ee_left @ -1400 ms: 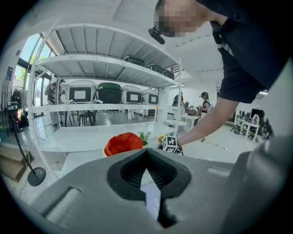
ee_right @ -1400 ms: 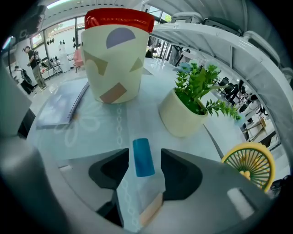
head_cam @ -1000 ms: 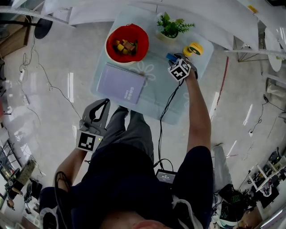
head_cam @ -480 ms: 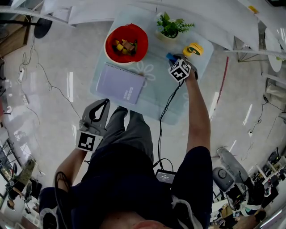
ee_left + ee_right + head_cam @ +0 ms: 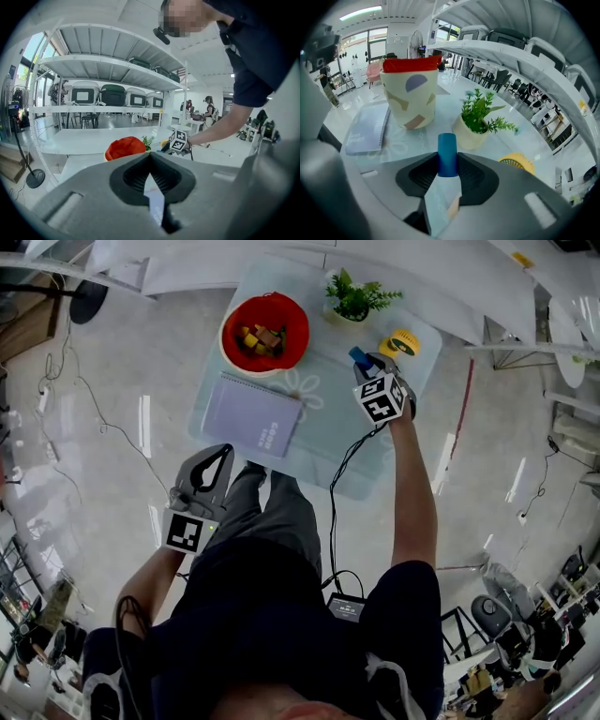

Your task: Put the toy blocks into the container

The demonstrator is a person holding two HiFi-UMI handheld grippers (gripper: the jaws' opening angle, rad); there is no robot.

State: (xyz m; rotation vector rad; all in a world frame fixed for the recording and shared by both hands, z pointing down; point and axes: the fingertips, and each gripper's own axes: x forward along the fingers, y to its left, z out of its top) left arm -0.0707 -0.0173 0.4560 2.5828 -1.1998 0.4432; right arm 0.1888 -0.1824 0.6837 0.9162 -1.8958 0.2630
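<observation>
A blue cylinder block [image 5: 447, 153] stands upright between the jaws of my right gripper [image 5: 447, 161], which is shut on it. In the head view this gripper [image 5: 364, 363] and the blue block [image 5: 356, 355] hover over the right side of the glass table [image 5: 323, 442]. The container, a red-lined bowl [image 5: 265, 331] with several wooden blocks inside, stands at the table's far left; the right gripper view shows its cream patterned side [image 5: 410, 91]. My left gripper [image 5: 221, 454] hangs shut and empty off the table, over my lap; its jaws [image 5: 151, 161] meet with nothing between them.
A lilac spiral notebook [image 5: 251, 414] lies in front of the bowl. A small potted plant [image 5: 354, 298] stands at the far edge, just left of my right gripper. A yellow round object [image 5: 401, 342] lies beside it on the right. White shelving runs behind the table.
My right gripper has drawn back slightly toward me with the blue block in it. The left gripper has stayed where it was.
</observation>
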